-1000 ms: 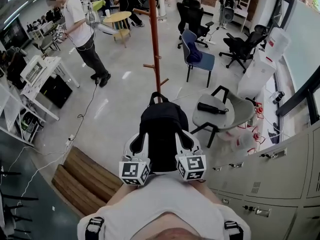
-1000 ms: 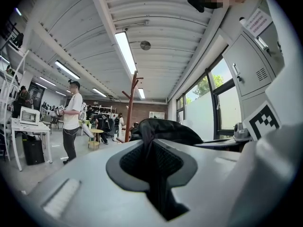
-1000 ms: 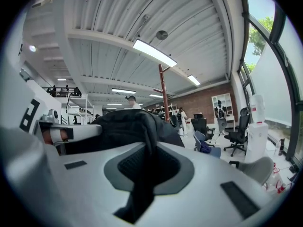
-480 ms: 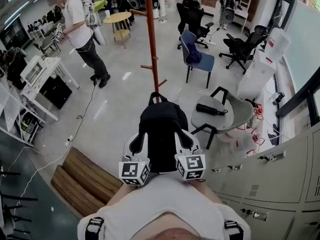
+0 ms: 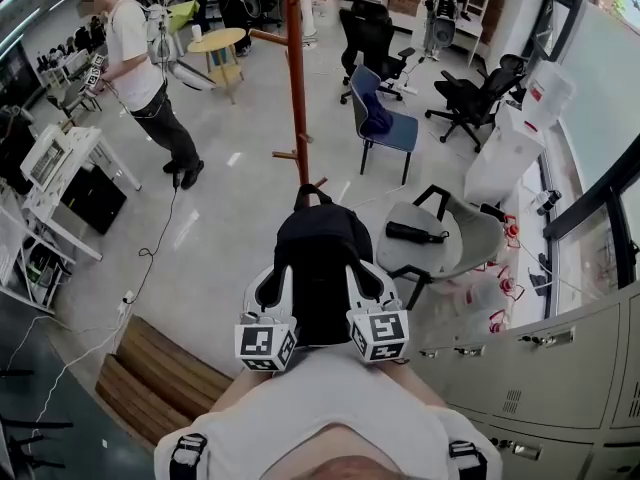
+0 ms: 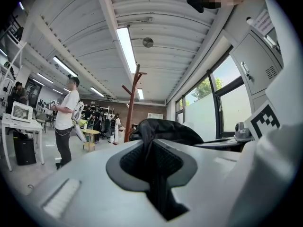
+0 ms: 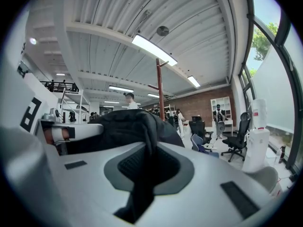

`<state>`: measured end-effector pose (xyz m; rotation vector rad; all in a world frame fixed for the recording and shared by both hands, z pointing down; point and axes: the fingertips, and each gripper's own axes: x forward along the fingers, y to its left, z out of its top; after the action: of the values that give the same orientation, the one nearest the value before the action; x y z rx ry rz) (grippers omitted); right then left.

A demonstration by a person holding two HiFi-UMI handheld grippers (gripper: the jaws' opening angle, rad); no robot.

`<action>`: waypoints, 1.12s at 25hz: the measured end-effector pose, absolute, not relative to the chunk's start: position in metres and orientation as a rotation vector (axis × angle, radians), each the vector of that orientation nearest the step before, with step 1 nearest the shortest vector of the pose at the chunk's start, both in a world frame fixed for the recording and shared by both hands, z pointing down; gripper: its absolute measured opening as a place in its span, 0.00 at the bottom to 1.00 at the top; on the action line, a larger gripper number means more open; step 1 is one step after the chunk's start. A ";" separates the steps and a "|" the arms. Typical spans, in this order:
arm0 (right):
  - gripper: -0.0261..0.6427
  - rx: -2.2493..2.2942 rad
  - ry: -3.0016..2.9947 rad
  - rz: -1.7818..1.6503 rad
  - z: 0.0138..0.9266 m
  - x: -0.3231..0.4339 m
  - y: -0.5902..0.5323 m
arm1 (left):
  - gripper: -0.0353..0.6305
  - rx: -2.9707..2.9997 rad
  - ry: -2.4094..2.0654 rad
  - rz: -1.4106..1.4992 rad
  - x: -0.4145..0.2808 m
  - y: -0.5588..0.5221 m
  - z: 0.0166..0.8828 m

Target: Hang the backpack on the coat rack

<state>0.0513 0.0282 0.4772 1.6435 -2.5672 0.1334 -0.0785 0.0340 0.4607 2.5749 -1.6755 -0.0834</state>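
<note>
Two sets of fingers share one load. Far off on my left a person in a white shirt (image 5: pixel 130 48) stands beside a white desk (image 5: pixel 60 163), and a wooden bench (image 5: pixel 160 373) lies on the floor near my left side.

My left gripper (image 5: pixel 278 286) points level, its jaws pinched together on black webbing of the backpack (image 5: pixel 322 258). In the left gripper view the strap runs straight down through the slot between the pads.

The backpack is held up in front of my chest, between the two grippers, with its top handle pointing away from me. Beyond it the red-brown coat rack (image 5: pixel 296 78) stands on the floor, well apart from the pack, which is not yet hung on it.

My right gripper (image 5: pixel 362 286) is clamped the same way on the pack's other side, with dark fabric filling the gap between its pads.

Farther right sits a grey chair (image 5: pixel 470 233) with a long black object (image 5: pixel 412 233) lying on it. A blue chair (image 5: pixel 390 128) stands behind, and grey lockers (image 5: pixel 560 358) line the right edge.
</note>
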 end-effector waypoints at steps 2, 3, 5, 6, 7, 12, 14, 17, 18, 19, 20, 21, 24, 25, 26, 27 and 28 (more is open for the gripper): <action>0.10 1.669 -2.553 0.119 0.474 0.044 0.004 | 0.12 2.594 -1.652 -0.100 -0.086 0.008 0.458; 0.10 1.683 -2.547 0.111 0.472 0.040 -0.008 | 0.12 2.606 -1.641 -0.108 -0.089 -0.005 0.455; 0.10 1.712 -2.536 0.093 0.466 0.033 -0.032 | 0.12 2.633 -1.619 -0.121 -0.097 -0.030 0.449; 0.10 1.728 -2.531 0.086 0.463 0.030 -0.043 | 0.12 2.650 -1.607 -0.126 -0.100 -0.043 0.445; 0.10 1.747 -2.525 0.081 0.460 0.026 -0.054 | 0.12 2.671 -1.594 -0.129 -0.103 -0.055 0.442; 0.10 1.831 -2.489 0.063 0.453 0.012 -0.104 | 0.12 2.756 -1.530 -0.153 -0.117 -0.111 0.432; 0.10 1.855 -2.471 0.060 0.453 0.008 -0.119 | 0.12 2.769 -1.501 -0.158 -0.120 -0.128 0.432; 0.10 1.884 -2.447 0.061 0.455 0.008 -0.138 | 0.12 2.784 -1.467 -0.155 -0.120 -0.150 0.434; 0.10 1.888 -2.441 0.063 0.456 0.008 -0.143 | 0.12 2.785 -1.459 -0.153 -0.120 -0.155 0.435; 0.10 1.889 -2.436 0.067 0.457 0.009 -0.146 | 0.12 2.784 -1.455 -0.152 -0.119 -0.159 0.435; 0.10 1.887 -2.434 0.071 0.458 0.010 -0.149 | 0.12 2.781 -1.455 -0.150 -0.117 -0.162 0.436; 0.10 1.882 -2.433 0.076 0.459 0.011 -0.152 | 0.12 2.777 -1.457 -0.147 -0.116 -0.165 0.437; 0.10 1.860 -2.441 0.089 0.463 0.016 -0.160 | 0.12 2.756 -1.472 -0.137 -0.111 -0.171 0.442; 0.10 1.850 -2.444 0.097 0.465 0.018 -0.162 | 0.12 2.746 -1.479 -0.132 -0.110 -0.172 0.444; 0.10 1.838 -2.449 0.105 0.466 0.020 -0.164 | 0.12 2.734 -1.488 -0.127 -0.108 -0.173 0.445; 0.10 1.825 -2.454 0.112 0.467 0.022 -0.165 | 0.12 2.723 -1.498 -0.124 -0.107 -0.173 0.446; 0.10 1.811 -2.460 0.117 0.467 0.024 -0.167 | 0.12 2.713 -1.510 -0.121 -0.104 -0.173 0.446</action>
<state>0.0239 -0.1668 0.4671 1.8106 -2.4604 0.1168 -0.1044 -0.1733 0.4464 2.7128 -1.5097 -0.1205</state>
